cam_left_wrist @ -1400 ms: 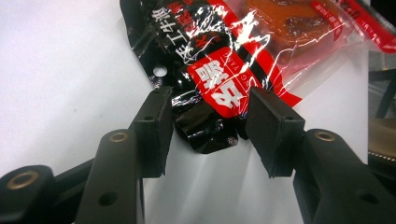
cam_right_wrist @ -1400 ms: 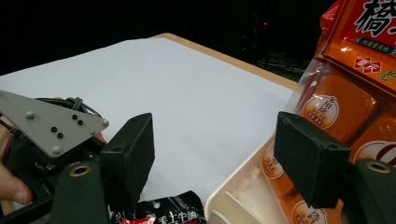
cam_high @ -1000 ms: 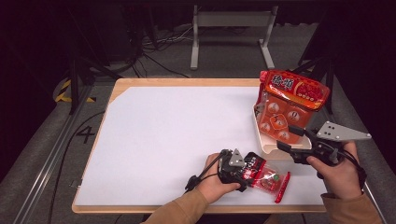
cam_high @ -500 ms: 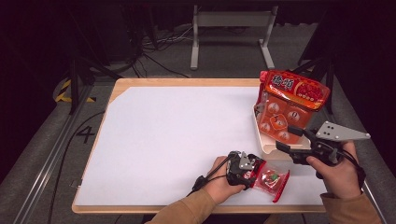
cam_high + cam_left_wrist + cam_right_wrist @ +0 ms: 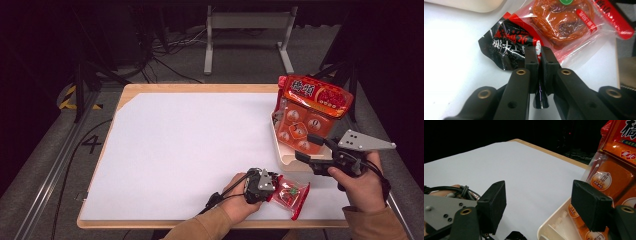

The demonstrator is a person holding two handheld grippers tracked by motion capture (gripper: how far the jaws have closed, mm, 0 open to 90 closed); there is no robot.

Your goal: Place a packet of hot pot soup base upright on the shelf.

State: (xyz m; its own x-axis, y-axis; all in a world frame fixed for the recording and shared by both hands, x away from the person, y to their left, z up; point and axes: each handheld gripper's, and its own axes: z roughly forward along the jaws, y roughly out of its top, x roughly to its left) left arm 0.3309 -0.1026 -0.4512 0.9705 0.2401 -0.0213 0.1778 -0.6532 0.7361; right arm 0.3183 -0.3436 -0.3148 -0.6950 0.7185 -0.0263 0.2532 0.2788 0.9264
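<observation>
Because the left tool (image 5: 537, 58) has just been closing and now pinches only the crimped edge of the small black-and-red packet (image 5: 506, 43), the hold is judged marginal: a lift could let the foil slide out or tear at the seam. The packet lies on the counter (image 5: 190, 140) near its front edge, partly over a clear red-trimmed pouch (image 5: 564, 22), which may drag along with it. The right tool (image 5: 541, 205) stands wide and empty just beside the cream tray (image 5: 285, 155) holding the orange bag (image 5: 312, 107); a careless swing could tip that bag.
</observation>
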